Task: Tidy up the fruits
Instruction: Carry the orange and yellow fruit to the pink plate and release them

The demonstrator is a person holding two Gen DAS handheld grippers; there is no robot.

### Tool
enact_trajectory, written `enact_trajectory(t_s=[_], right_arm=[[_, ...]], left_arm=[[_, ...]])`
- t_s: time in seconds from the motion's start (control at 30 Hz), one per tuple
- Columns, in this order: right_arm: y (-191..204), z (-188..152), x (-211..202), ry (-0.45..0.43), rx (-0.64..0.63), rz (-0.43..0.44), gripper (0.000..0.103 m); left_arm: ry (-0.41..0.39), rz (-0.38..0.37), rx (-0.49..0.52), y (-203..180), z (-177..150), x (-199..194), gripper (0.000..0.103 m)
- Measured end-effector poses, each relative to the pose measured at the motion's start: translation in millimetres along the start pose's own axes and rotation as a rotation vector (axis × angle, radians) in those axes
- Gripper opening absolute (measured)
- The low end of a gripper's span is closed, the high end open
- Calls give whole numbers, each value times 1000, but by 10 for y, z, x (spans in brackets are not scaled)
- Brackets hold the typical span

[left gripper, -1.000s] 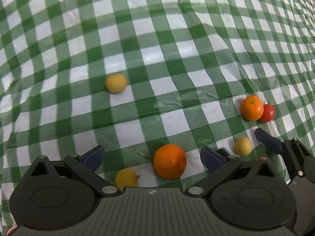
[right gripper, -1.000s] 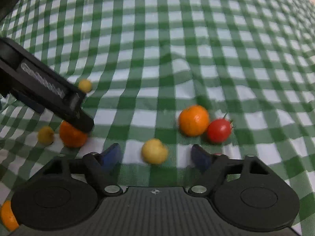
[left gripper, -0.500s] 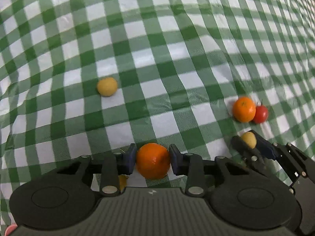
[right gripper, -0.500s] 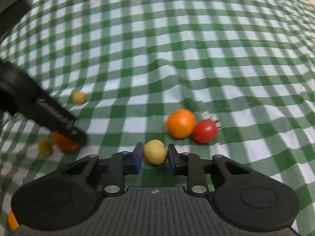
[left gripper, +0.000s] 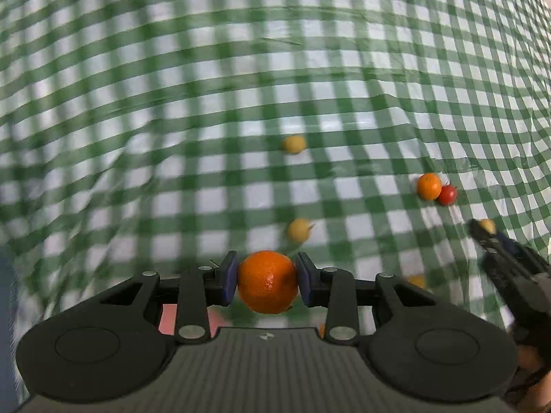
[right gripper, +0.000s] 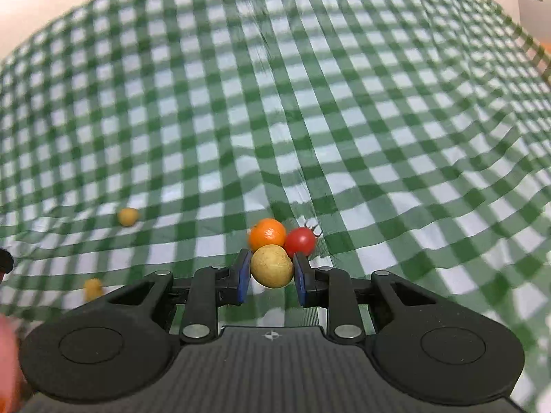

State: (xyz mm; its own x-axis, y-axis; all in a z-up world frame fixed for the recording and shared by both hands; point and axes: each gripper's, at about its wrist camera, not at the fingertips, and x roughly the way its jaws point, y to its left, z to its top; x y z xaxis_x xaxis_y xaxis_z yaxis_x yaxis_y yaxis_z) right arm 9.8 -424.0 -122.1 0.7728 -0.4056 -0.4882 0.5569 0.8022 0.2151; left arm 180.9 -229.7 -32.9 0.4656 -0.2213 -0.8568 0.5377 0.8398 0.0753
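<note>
2 tongs are clenched: left tongs (left gripper: 267,282) grip a firm orange (left gripper: 267,281) at its widest girth, right tongs (right gripper: 271,270) a small, probably softer yellow fruit (right gripper: 271,265).

Blurred by motion across the checked cloth (left gripper: 172,110) (worst at the left side). Cut by the lower-left edge: a pinkish blur (right gripper: 6,361), unidentifiable. Partly hidden behind the left hand-held gripper (left gripper: 268,282): a small yellow fruit (left gripper: 417,280) and a pink patch (left gripper: 168,320).
</note>
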Motion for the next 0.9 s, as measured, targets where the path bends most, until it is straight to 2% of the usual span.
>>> enact_trajectory(t_s=[0.13,0.23,0.33,0.53,0.73,0.9], right_arm=[[98,-140,-675,-3,-75,31,27],[203,-283,-1118,22,-146,61,27],[320,-324,-1461,38,-144,114,27],[835,-364,-1900,9,-234,233,27],[1327,-522,-2255,53,-272,381,27],[1556,-628,-2469,83,-347,425,27]], left_arm=[[-24,53,-38,265,-444,-450,40],[0,61,-93,515,-839,-742,40],[19,76,-157,730,-1212,-975,40],[11,152,-221,1014,-1766,-1317,40],[-32,157,-296,1253,-2171,-1650,40],[-67,153,-327,1287,-2346,-1784,40]])
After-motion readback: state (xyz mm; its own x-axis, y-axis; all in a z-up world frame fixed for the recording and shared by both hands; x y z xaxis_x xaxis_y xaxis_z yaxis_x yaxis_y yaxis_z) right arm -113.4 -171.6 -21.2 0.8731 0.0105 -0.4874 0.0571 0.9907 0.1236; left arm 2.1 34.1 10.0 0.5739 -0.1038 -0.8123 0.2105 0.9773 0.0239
